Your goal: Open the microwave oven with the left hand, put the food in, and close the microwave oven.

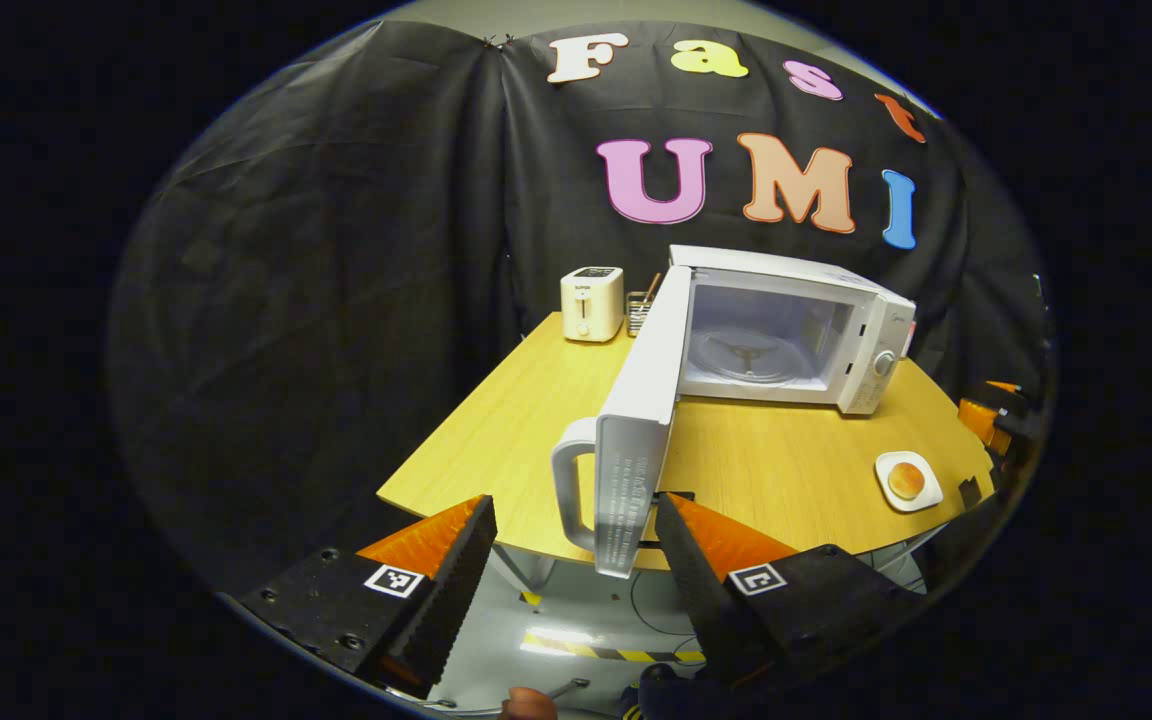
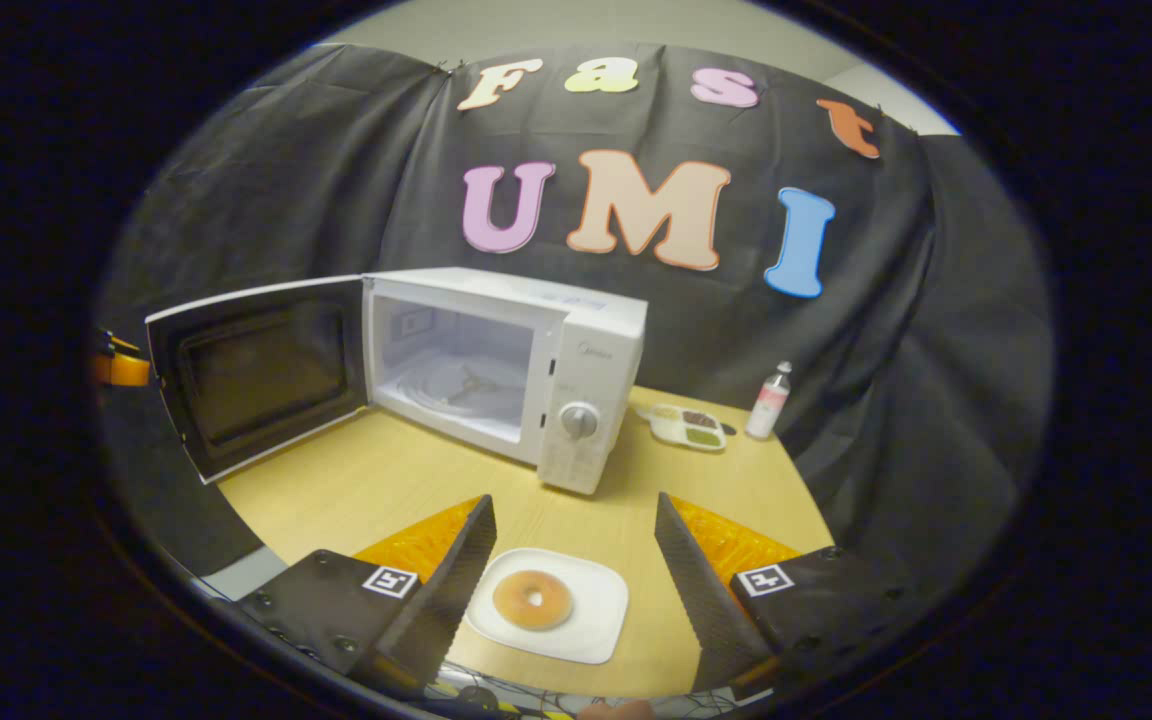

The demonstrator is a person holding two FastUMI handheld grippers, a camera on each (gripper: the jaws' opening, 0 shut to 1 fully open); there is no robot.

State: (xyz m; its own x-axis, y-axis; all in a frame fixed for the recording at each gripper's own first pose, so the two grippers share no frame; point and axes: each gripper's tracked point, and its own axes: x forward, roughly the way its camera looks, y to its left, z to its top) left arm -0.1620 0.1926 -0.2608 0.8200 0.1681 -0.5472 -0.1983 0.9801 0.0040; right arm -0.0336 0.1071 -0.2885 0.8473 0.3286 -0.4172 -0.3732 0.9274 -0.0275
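The microwave (image 2: 506, 375) stands mid-table with its door (image 1: 641, 420) swung wide. Both the left gripper (image 1: 573, 560) and right gripper (image 2: 573, 565) gape wide, empty. The doughnut (image 2: 532, 599) rests on a plate (image 2: 591, 625) at the table's (image 2: 386, 490) near edge.

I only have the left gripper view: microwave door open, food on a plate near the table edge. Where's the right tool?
Observer: The right tool is open, with its fingers flanking the white plate and nothing gripped.
Operator: What is the food?
Observer: A ring doughnut, lying flat on the plate.
Operator: Is anything past the microwave's dial side?
Observer: Yes, a divided dish and a small bottle stand on the table beyond the microwave.
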